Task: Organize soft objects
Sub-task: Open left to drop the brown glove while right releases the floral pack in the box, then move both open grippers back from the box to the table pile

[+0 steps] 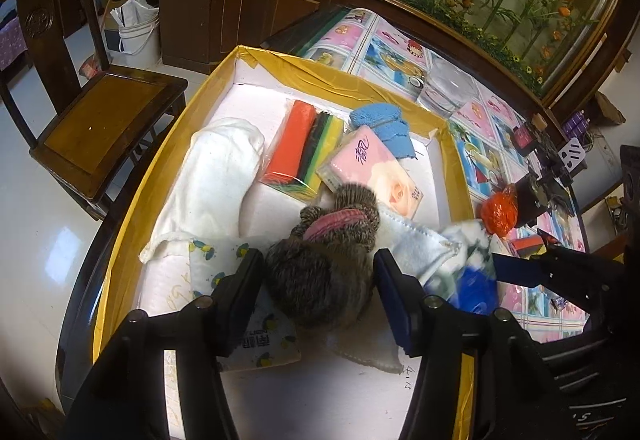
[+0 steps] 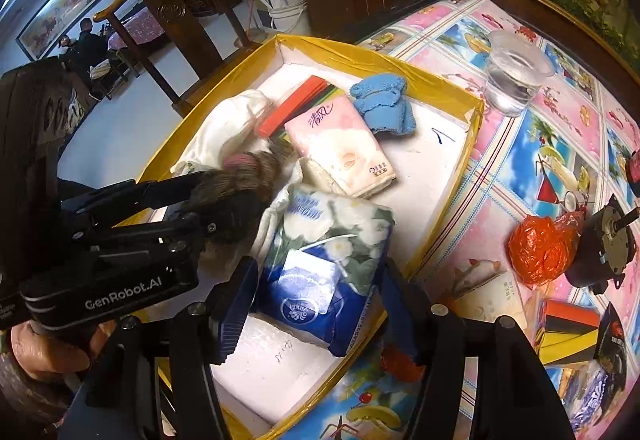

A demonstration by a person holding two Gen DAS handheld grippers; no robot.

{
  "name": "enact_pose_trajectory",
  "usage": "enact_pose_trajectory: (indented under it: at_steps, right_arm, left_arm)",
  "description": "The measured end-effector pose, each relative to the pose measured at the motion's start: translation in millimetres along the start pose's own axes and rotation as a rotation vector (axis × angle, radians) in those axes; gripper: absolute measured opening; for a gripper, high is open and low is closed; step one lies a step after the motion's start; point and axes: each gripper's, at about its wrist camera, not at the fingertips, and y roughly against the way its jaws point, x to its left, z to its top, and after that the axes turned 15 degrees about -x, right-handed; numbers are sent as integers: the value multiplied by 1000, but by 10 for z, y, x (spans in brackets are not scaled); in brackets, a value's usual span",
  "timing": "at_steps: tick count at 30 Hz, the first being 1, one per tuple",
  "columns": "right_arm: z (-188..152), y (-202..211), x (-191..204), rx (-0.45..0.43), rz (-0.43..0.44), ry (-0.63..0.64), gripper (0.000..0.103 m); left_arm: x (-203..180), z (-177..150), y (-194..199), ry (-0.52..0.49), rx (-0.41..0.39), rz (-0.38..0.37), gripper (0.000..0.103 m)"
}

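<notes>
Left gripper loosely straddling fuzzy brown toy mid-tray; right gripper likewise slack around blue tissue pack, overhanging near edge (could tip out).

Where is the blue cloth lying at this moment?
In both views the blue cloth lies in the far right corner of the yellow-edged box, just beyond the pink tissue pack.

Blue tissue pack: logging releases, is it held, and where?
The blue tissue pack lies between the jaws of the right gripper, at its long sides; whether they press it cannot be told.
</notes>
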Motion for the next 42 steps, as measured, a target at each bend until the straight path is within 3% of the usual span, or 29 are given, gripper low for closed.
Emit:
enact_pose_trajectory:
  at_steps: [7,16,21,32,39,42]
  right_arm:
    - [5,185,-85,-27,7,-27,68]
    - [-87,572,-354,-76,39,-143,68]
    - [-217,866,-692,-108,31,-233,68]
    - [-890,1317,-1530,-96,-68,-447,68]
    - [-1142,1685,-1770,-119,-97,-466,68]
    - [-1246,1847,-1882,-130,-111,-477,68]
  left_arm:
    - [-10,4,70,25,-12,7,66]
    - [-128,-56,194,26,-20,12,66]
    - [-292,-90,265,10,-27,3,66]
    - [-996,-218,292,-96,-10,-52,67]
    - [-1637,-353,169,-210,45,-130,66]
    - [-1836,-405,-19,-250,93,-104,66]
